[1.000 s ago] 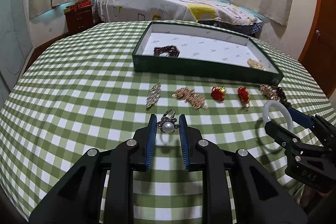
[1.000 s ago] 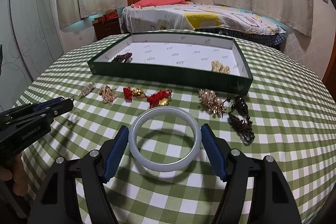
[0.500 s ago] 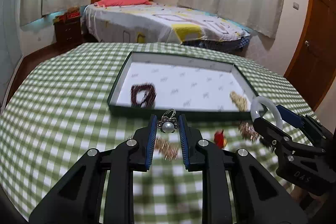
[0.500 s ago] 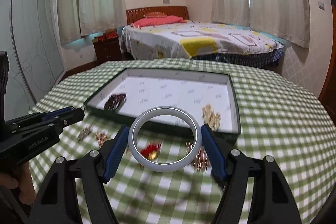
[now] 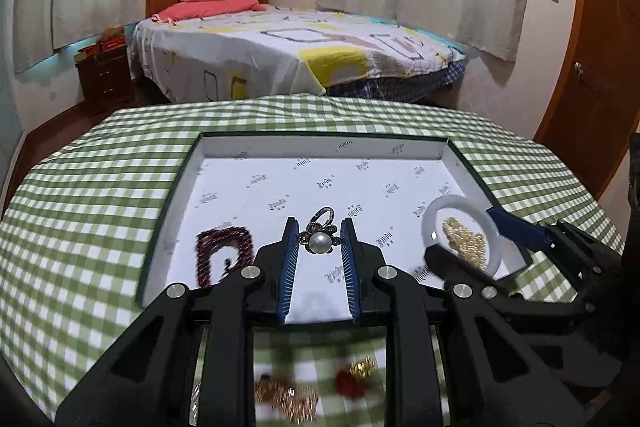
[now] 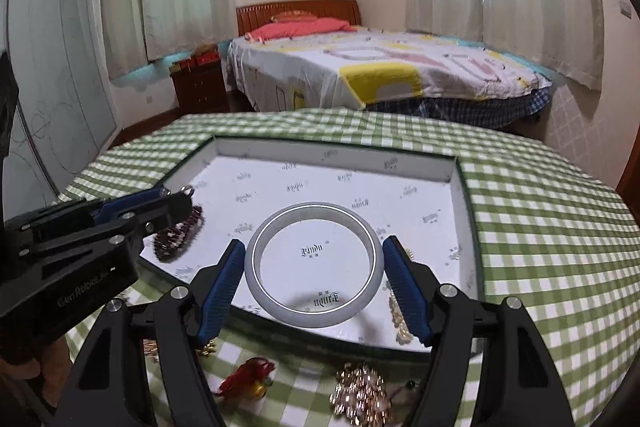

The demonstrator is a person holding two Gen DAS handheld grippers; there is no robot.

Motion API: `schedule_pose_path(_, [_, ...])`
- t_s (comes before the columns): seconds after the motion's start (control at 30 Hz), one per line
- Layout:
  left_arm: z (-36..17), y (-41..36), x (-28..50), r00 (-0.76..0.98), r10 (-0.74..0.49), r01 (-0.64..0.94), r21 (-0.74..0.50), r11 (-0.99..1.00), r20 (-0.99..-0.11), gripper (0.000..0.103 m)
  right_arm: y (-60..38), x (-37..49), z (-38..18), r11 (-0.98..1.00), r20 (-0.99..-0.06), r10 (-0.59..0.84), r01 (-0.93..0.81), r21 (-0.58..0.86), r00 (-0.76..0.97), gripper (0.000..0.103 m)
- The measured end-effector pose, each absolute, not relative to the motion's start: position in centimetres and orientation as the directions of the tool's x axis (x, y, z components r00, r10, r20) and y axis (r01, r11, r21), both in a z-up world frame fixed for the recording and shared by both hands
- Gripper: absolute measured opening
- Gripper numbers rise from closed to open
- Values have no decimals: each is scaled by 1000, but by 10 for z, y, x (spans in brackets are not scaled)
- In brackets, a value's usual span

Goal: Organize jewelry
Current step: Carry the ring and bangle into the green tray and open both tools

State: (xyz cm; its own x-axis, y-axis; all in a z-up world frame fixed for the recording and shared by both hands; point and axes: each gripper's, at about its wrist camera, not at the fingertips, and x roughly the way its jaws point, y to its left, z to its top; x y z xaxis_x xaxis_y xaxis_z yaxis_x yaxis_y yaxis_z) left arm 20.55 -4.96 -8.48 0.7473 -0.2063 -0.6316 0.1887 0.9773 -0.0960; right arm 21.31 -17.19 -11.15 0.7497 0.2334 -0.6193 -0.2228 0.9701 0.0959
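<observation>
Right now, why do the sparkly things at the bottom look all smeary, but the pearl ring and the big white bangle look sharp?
Left wrist view: the pearl ring is crisp in the left gripper, while the gold and red jewelry on the tablecloth below is motion-blurred. Right wrist view: the bangle in the right gripper is sharp, the red charm smeared. Both fisheye views bend the tray edges.

The middle of the tray [image 5: 454, 157] floor is bare and free. A dark red bead bracelet [image 5: 224, 253] lies at its near left, a gold chain [image 5: 464, 241] at its near right; low walls surround it.
</observation>
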Motion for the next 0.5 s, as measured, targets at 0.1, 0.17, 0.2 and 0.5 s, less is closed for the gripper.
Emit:
schedule_pose_path(0.1, [-98, -50, 220, 724, -208, 191, -98, 977, -658, 21, -170, 225, -124, 969, -655, 234, -226, 98, 718, 69])
schedule_pose_path(0.17, [-105, -51, 230, 704, -213, 193, -106, 976, -678, 21, -169, 229, -130, 969, -672, 234, -227, 101, 702, 69])
schedule_pose_path(0.2, [-110, -51, 235, 692, -214, 192, -111, 975, -690, 21, -169, 233, -132, 969, -680, 234, -227, 101, 694, 69])
schedule_pose_path(0.5, [-130, -53, 249, 626, -242, 199, -148, 969, -741, 21, -168, 247, -147, 964, -747, 240, -242, 109, 620, 69])
